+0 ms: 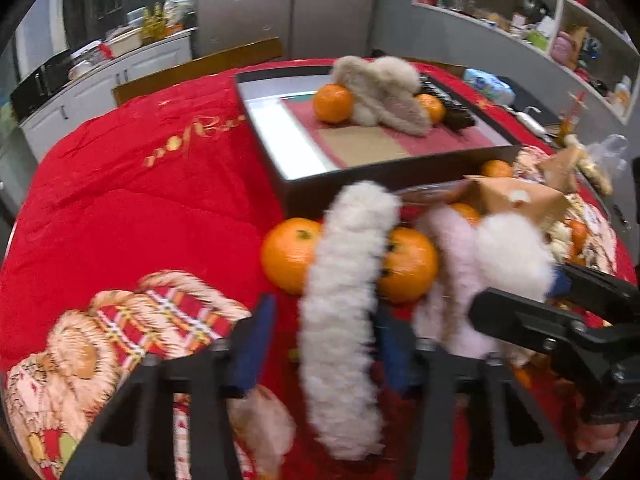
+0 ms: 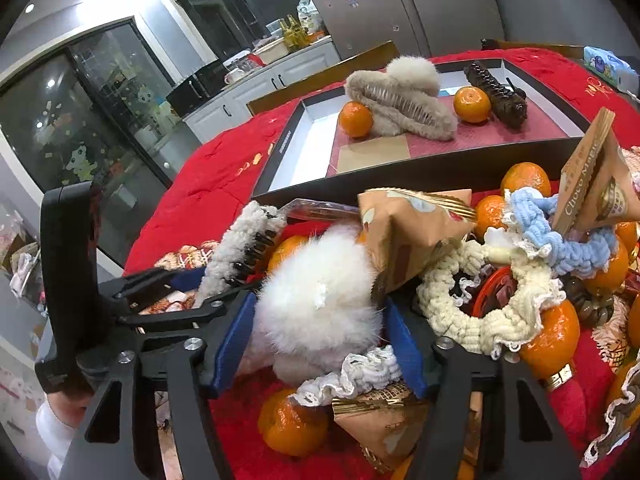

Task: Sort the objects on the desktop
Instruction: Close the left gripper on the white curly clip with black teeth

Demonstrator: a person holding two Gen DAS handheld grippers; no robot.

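Note:
My left gripper stands open around a white fuzzy hair claw, which lies between its blue pads; the same claw shows in the right wrist view. My right gripper stands open around a white fluffy pom-pom clip, with its pads close to the fluff; whether they press it I cannot tell. That clip and gripper show in the left wrist view. The black tray behind holds a beige fuzzy claw, two oranges and a dark claw clip.
Two oranges lie by the white claw on the red cloth. To the right is a pile of oranges, brown snack packets, cream and blue scrunchies. A tissue pack lies at the far right.

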